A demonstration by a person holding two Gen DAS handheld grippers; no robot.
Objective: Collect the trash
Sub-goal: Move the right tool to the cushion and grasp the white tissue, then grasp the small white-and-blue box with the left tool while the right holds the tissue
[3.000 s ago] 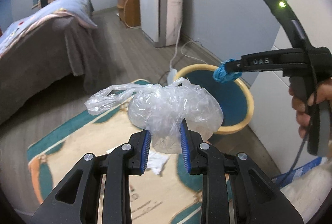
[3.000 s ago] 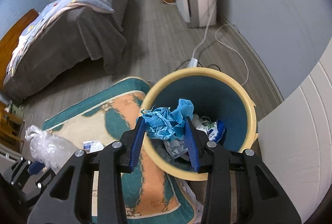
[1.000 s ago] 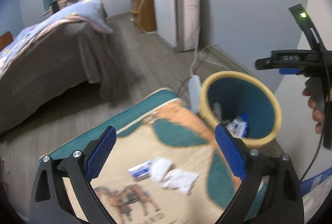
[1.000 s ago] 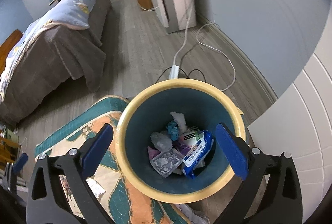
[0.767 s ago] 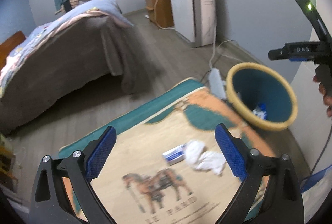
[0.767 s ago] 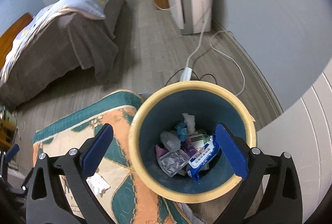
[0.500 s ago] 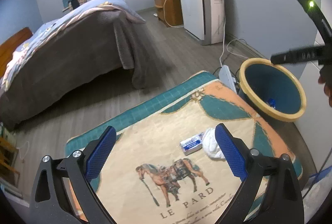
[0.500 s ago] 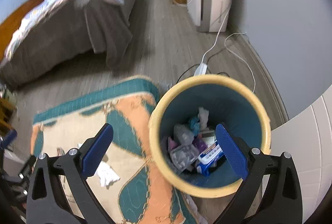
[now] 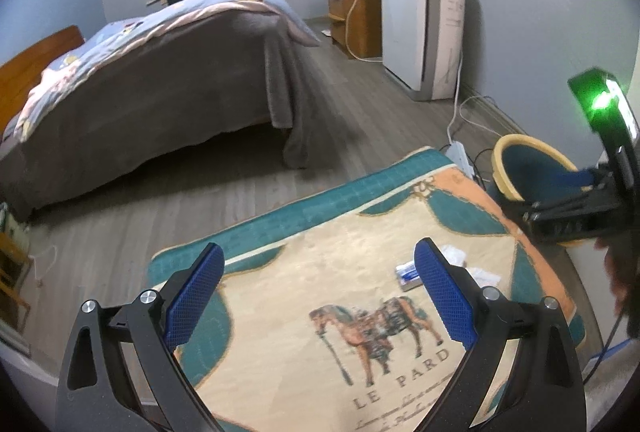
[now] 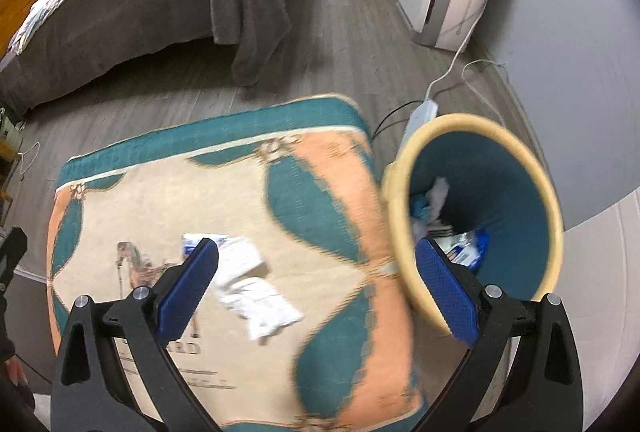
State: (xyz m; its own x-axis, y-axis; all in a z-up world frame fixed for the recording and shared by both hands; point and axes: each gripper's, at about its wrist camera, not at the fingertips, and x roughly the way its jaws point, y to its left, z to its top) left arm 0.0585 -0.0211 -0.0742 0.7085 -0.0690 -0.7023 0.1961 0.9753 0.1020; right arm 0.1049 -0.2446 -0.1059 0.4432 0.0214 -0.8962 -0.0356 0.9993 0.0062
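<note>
A round bin (image 10: 516, 191) with a cream rim and teal inside stands on the floor off the rug's right end, holding several pieces of trash. It also shows at the right of the left wrist view as the bin (image 9: 520, 167). On the rug lie crumpled white tissues (image 10: 256, 288) and a small blue-and-white packet (image 10: 194, 242); the same packet (image 9: 408, 272) and tissues (image 9: 480, 274) sit between my left gripper's pads and the bin. My left gripper (image 9: 320, 296) is open and empty above the rug. My right gripper (image 10: 316, 290) is open and empty, over the rug beside the bin.
A horse-patterned rug (image 9: 360, 312) covers the floor. A bed (image 9: 160, 71) with a grey skirt stands at the back left. A white appliance (image 9: 420, 35), its cable and a power strip (image 10: 420, 115) lie near the wall behind the bin. A hand holds the right gripper's body (image 9: 580, 207).
Both grippers let go of their trash and opened. The left gripper has pulled back over the rug. The right gripper has swung left from above the bin toward the tissues.
</note>
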